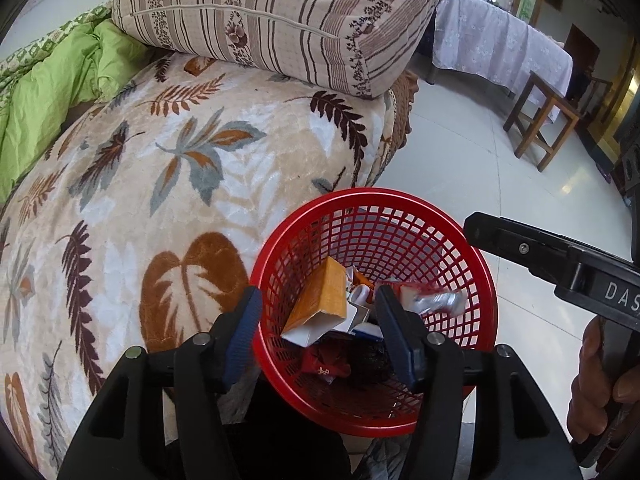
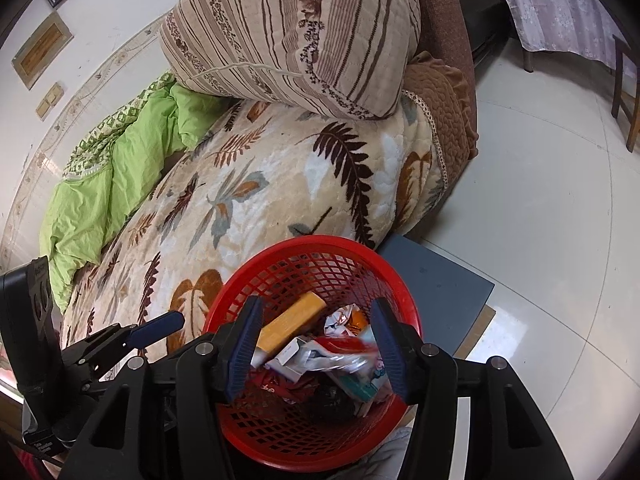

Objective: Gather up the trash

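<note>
Left gripper [image 1: 318, 326] fingers apart above red basket [image 1: 486, 280] holding trash [image 1: 320, 300].

red mesh basket [image 1: 476, 276] | upright beside the bed | holds orange box [image 1: 320, 300], crumpled wrappers [image 2: 340, 360]

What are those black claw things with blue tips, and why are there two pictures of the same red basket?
Those claws are grabbing tools. A person holds one in each hand, and each tool has a little camera looking along its two fingers. That gives two pictures: one from the left tool, one from the right tool.

Both point down into the red basket, which holds trash: an orange box, crumpled wrappers and other scraps. In the left picture, the other tool and the person's hand show at the right edge.

Both tools are open and neither grips anything. A blurry wrapper lies between the right tool's fingers, perhaps just dropped.

Behind the basket is a sofa with a leaf-pattern blanket, a striped cushion and green cloth.
</note>
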A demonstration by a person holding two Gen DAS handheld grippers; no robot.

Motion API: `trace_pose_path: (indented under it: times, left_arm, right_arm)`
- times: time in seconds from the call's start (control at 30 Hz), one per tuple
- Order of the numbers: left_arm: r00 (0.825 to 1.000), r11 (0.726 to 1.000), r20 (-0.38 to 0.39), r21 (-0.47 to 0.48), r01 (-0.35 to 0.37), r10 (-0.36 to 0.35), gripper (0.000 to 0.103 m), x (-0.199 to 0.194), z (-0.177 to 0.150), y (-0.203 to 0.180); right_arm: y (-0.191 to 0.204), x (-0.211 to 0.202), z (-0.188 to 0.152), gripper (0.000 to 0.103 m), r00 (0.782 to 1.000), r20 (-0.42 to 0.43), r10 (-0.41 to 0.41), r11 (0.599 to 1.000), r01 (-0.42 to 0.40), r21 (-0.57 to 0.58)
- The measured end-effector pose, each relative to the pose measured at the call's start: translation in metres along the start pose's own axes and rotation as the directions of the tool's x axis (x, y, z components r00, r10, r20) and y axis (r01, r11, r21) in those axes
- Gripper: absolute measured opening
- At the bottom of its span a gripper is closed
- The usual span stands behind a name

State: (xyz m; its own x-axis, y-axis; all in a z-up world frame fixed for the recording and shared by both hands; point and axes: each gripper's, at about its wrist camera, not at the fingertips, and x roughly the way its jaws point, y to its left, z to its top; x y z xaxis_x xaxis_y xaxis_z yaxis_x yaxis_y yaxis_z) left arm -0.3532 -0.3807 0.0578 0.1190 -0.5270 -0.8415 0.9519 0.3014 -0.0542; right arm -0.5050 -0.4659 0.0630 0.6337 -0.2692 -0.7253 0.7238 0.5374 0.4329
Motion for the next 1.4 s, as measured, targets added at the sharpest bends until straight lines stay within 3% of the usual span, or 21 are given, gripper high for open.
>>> trace_pose_path:
  times: [0.23,0.43,0.57,0.77,0.83,0.97,1.13,1.27,1.4]
  left_arm:
    - [0.997,0.999,0.055,-0.001,-0.049,0.049,0.077,-0.021,-0.004,0.003]
    - [0.985,0.992,0.121,-0.013,-0.123,0.124,0.093,-0.042,-0.007,0.009]
    - [0.963,0.98,0.182,-0.033,-0.197,0.2,0.095,-0.063,-0.012,0.019]
    - [0.912,0.951,0.272,-0.096,-0.293,0.308,0.1,-0.107,-0.034,0.047]
    - [0.902,0.943,0.276,-0.117,-0.31,0.331,0.101,-0.118,-0.041,0.055]
    - [0.862,0.91,0.293,-0.152,-0.385,0.414,0.101,-0.142,-0.06,0.069]
    - [0.815,0.883,0.34,-0.162,-0.441,0.47,0.102,-0.166,-0.086,0.078]
    - [0.832,0.9,0.343,-0.196,-0.39,0.436,0.102,-0.178,-0.101,0.09]
    - [0.833,0.877,0.296,-0.27,-0.397,0.468,0.102,-0.179,-0.11,0.105]
  right_arm:
    - [0.012,-0.016,-0.001,0.064,0.999,0.043,-0.031,0.999,0.032,-0.013]
    - [0.029,-0.032,-0.004,0.084,0.981,0.113,-0.158,0.986,0.162,-0.031]
    - [0.042,-0.039,-0.011,0.089,0.955,0.153,-0.254,0.965,0.261,-0.028]
    - [0.076,-0.054,-0.03,0.094,0.884,0.257,-0.39,0.917,0.399,0.021]
    - [0.087,-0.059,-0.037,0.094,0.893,0.269,-0.362,0.929,0.37,0.02]
    - [0.102,-0.065,-0.055,0.094,0.93,0.262,-0.259,0.965,0.261,0.027]
    - [0.126,-0.061,-0.072,0.094,0.933,0.234,-0.273,0.958,0.287,-0.028]
    - [0.144,-0.06,-0.084,0.094,0.928,0.242,-0.285,0.942,0.318,-0.11]
    - [0.158,-0.059,-0.09,0.094,0.925,0.253,-0.282,0.929,0.329,-0.17]
